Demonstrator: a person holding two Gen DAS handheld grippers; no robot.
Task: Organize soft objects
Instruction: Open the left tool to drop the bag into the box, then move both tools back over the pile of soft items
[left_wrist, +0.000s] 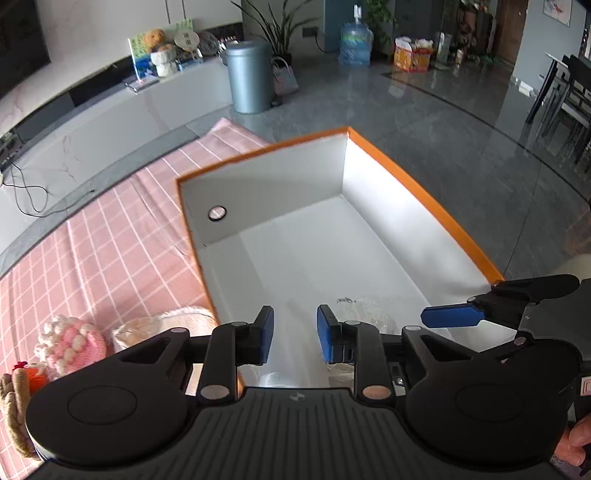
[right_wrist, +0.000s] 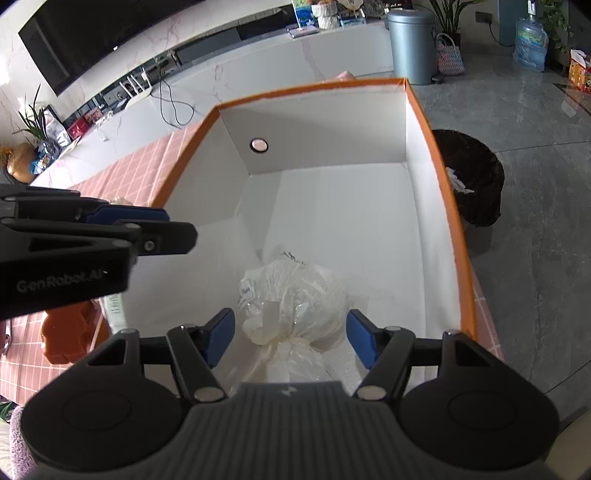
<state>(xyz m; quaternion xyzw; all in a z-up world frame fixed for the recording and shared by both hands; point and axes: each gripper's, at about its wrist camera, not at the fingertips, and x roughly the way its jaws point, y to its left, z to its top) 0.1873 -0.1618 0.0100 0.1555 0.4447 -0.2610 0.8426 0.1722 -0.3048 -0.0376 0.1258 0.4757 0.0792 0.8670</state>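
Right wrist view: bagged soft item (right_wrist: 295, 306) released between parted right gripper (right_wrist: 291, 338) pads; left gripper (left_wrist: 295, 334) narrow, empty. Straight lift advised, bag left untouched.

We count one orange-rimmed box (right_wrist: 454, 221) holding one clear plastic bag (right_wrist: 295, 306). Two tools: left (left_wrist: 294, 338), right (right_wrist: 291, 338). On the pink checked cloth (left_wrist: 110, 236), three soft toys: pink knit (left_wrist: 70, 345), cream (left_wrist: 162, 325), tan (left_wrist: 13, 402).
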